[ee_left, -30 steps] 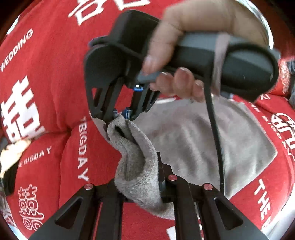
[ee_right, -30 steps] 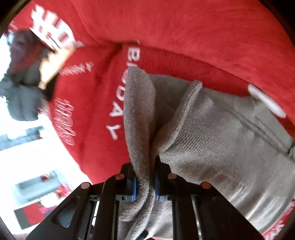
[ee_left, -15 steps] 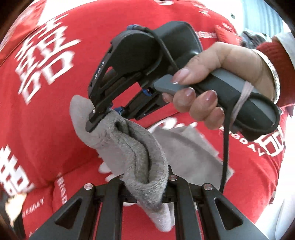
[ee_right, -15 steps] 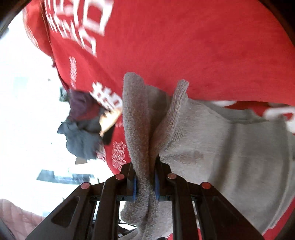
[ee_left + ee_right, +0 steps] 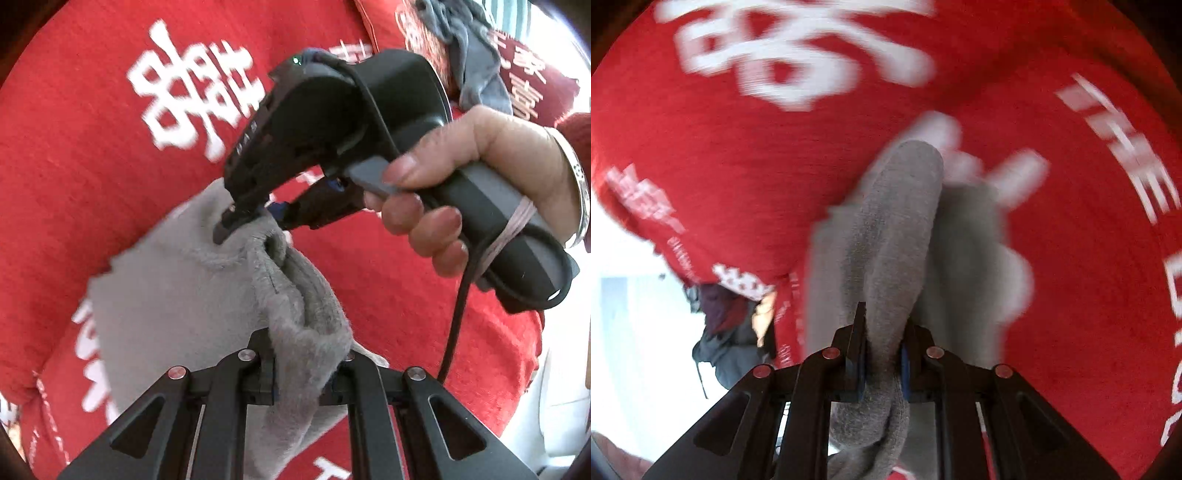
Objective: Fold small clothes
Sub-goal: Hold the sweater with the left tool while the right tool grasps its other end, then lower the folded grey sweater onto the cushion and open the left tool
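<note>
Above the red blanket (image 5: pixel 92 177) the grey sock (image 5: pixel 177 295) hangs pinched by both tools — left gripper (image 5: pixel 306 363) and right gripper (image 5: pixel 882 354) each clamp its edge; likely lifting it to double it over.

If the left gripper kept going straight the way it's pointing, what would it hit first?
The left gripper, shut on the grey sock, points at the right gripper pinching the same sock; probably that comes first, before the red blanket. Depth is unclear.

Each fisheye looks forward along its own claw, close above a red printed cover (image 5: pixel 92 155). The left view faces the right claw (image 5: pixel 240 225); both share the grey sock (image 5: pixel 177 295) (image 5: pixel 897 236).
</note>
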Motion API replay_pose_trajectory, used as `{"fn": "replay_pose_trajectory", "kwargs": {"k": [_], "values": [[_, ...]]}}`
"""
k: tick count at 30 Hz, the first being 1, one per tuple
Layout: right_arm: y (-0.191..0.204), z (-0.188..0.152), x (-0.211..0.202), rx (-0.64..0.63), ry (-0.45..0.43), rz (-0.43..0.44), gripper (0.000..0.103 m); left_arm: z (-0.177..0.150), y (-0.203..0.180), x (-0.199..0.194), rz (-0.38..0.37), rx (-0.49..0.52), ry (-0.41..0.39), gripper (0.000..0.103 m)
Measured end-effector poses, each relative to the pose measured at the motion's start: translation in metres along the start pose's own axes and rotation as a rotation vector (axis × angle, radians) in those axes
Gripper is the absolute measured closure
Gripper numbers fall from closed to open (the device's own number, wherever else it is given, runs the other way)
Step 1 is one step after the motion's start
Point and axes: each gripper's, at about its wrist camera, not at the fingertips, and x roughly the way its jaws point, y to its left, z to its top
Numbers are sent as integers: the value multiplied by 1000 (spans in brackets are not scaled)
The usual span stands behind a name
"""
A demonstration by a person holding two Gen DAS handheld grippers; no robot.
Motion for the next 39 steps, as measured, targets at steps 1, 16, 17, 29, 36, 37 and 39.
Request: {"fn": "replay_pose_trajectory", "kwargs": {"k": [1,16,17,29,36,37,39], "values": [[-11,-2,4,23,2,-3,88,-2,-3,6,-3,2,16,90],[6,-2,1,-16,27,-103,79,-20,31,-24,61,-122,35,29],[7,-3,-2,-15,27,-125,77,-22,35,-30,48,-124,46,29],[-7,-89,-66,120,-26,-104,48,-85,165,-44,-105,-682,217,29],[-11,-136,-42,181,-8,-18,50,-127,192,5,-302,-925,335,29],[-11,-136,-38,190,-15,-9,68,-127,190,10,-313,-924,351,29],[-7,-130,-29,192,-20,-18,90,-121,183,15,-312,-885,354,49]]}}
